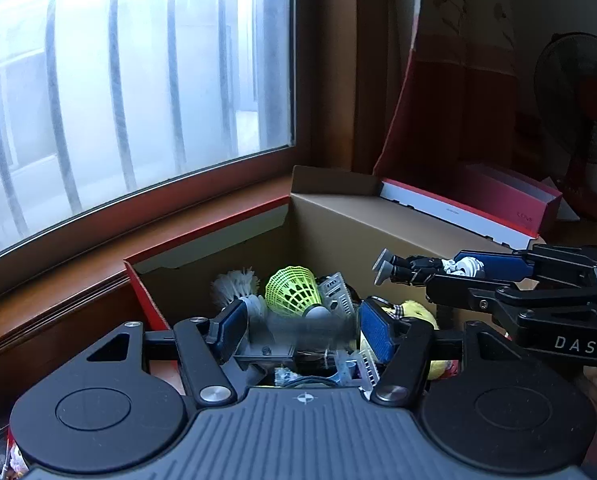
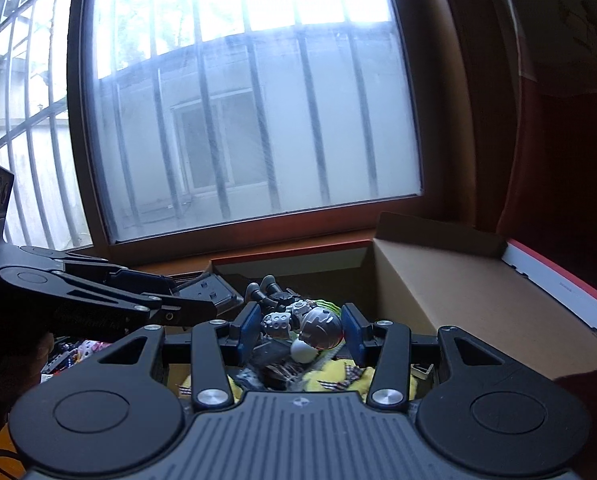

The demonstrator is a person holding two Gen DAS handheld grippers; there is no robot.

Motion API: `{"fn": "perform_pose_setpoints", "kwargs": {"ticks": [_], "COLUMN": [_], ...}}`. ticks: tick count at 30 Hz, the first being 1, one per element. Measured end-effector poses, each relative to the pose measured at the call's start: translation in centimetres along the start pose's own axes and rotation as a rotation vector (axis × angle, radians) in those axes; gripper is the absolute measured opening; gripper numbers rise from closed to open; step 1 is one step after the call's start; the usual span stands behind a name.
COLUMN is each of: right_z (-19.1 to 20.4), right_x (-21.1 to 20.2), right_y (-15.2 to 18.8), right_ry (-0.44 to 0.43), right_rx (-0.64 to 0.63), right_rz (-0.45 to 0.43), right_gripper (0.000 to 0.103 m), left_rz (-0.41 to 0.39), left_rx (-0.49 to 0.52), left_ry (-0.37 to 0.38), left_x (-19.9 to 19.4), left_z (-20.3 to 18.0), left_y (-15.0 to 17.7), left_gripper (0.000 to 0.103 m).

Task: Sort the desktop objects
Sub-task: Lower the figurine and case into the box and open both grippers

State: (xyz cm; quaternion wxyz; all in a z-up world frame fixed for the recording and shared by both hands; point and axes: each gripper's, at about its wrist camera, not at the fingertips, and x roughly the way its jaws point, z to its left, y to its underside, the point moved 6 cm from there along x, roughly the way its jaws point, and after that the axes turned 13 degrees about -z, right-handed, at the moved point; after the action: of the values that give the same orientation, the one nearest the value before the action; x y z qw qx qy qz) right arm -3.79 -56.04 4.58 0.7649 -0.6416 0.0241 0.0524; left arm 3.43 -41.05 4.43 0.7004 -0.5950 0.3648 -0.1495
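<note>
Over the open cardboard box (image 1: 338,224) below the window, both grippers are held side by side. On the left, the left gripper (image 1: 298,330) is clamped on a dark flat block-like piece (image 2: 208,290), blurred in its own view. Several items are already sorted into the box: a white shuttlecock (image 1: 234,286), a green shuttlecock (image 1: 292,290), a yellow plush toy (image 1: 418,312). On the right, the right gripper (image 2: 298,330) is clamped on a grey toy robot figure (image 2: 298,316), not yet released. Both drops appear to remain.
</note>
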Motion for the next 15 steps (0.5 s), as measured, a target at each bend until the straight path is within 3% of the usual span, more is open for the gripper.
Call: {"fn": "perform_pose_setpoints", "kwargs": {"ticks": [8,15], "right_z": [-0.8,-0.6], "right_x": [0.0,-0.1], "right_y": [0.1,0.4], "right_ry": [0.024,0.028], "right_rx": [0.009,0.005], "right_rz": [0.009,0.021], "right_gripper": [0.048,0.057], "left_rz": [0.006,0.015], "left_rx": [0.001,-0.012], "left_ry": [-0.003,-0.022], "left_x": [-0.2,-1.1], "left_z": [-0.4,-0.3], "left_y": [0.1,0.6], "left_gripper": [0.064,0.081]}}
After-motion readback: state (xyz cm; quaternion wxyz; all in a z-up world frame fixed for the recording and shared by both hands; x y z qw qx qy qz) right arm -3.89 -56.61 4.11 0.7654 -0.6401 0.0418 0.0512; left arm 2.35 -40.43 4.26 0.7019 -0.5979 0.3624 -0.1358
